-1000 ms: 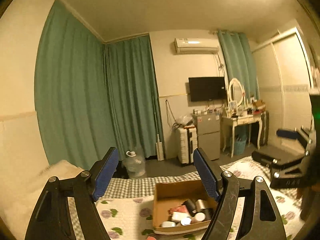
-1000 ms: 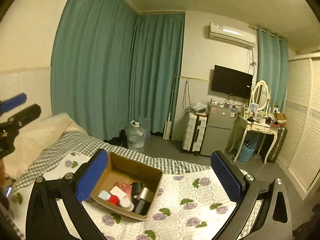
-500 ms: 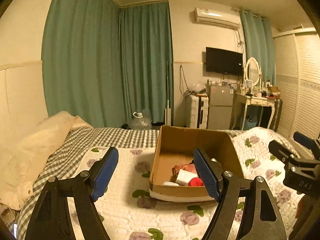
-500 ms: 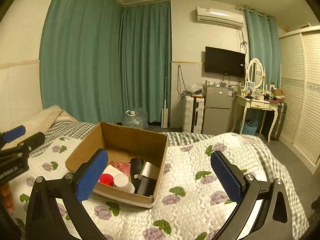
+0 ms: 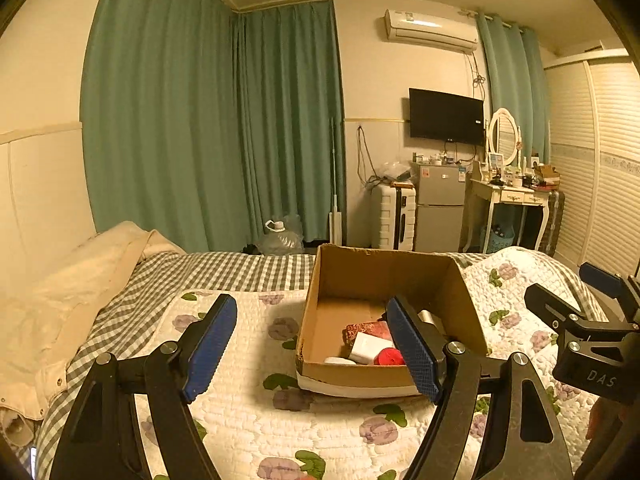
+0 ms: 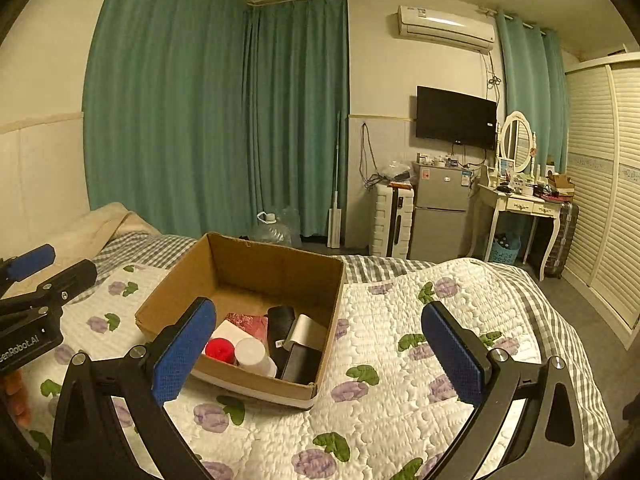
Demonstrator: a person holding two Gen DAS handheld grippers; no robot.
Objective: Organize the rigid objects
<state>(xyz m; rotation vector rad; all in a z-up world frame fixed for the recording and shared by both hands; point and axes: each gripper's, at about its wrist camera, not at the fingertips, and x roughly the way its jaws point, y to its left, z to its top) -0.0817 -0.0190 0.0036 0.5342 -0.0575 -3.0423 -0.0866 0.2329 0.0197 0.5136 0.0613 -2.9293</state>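
Dim, warm yellow indoor light, sharp focus, strong fisheye bending at edges

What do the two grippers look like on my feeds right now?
Both are matte black angular frames with silver bolts. Each finger ends in a flat pad faced with textured blue rubber. The left gripper body shows white lettering ending "Robot.AI" in the right wrist view; the right gripper body reads "DAS" in the left wrist view. No cables or sleeves show.
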